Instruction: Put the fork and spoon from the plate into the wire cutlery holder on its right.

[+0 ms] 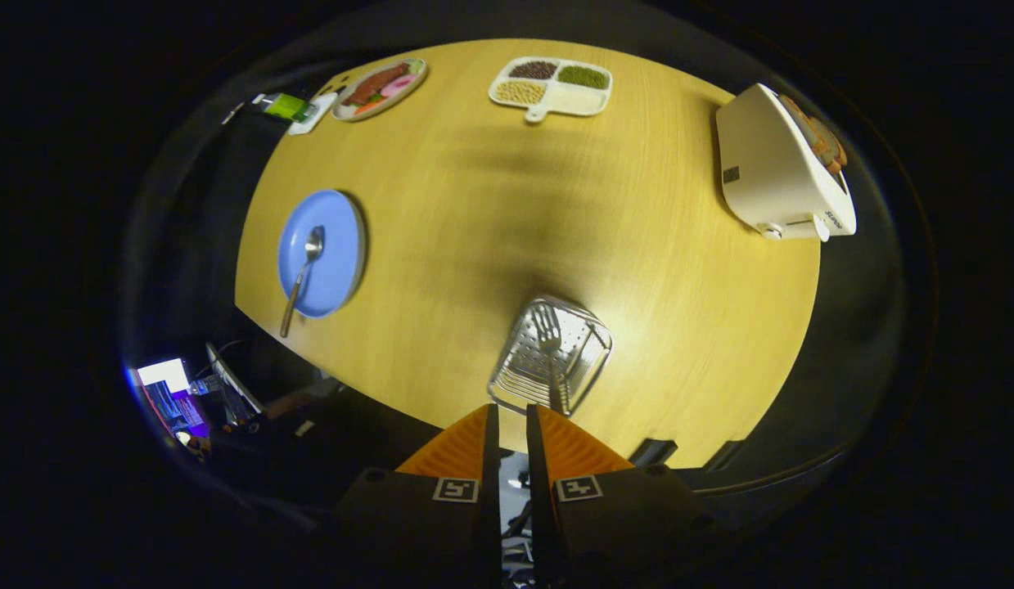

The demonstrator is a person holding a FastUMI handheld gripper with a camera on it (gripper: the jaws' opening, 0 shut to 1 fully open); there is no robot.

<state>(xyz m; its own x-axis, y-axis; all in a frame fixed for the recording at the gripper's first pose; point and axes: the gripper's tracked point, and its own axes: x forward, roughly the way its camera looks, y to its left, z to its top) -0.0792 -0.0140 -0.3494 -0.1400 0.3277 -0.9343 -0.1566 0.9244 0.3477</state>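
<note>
The hand-held gripper [507, 417] hung nearly closed and empty above the wire cutlery holder [550, 357], which already held the fork [549, 343]; the spoon [304, 274] lay on the blue plate [343, 245] left of the holder on the table [490, 188], likely next.

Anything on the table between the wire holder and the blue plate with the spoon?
No. In the gripper view, only bare wooden table separates the wire holder from the blue plate holding the spoon.
</note>
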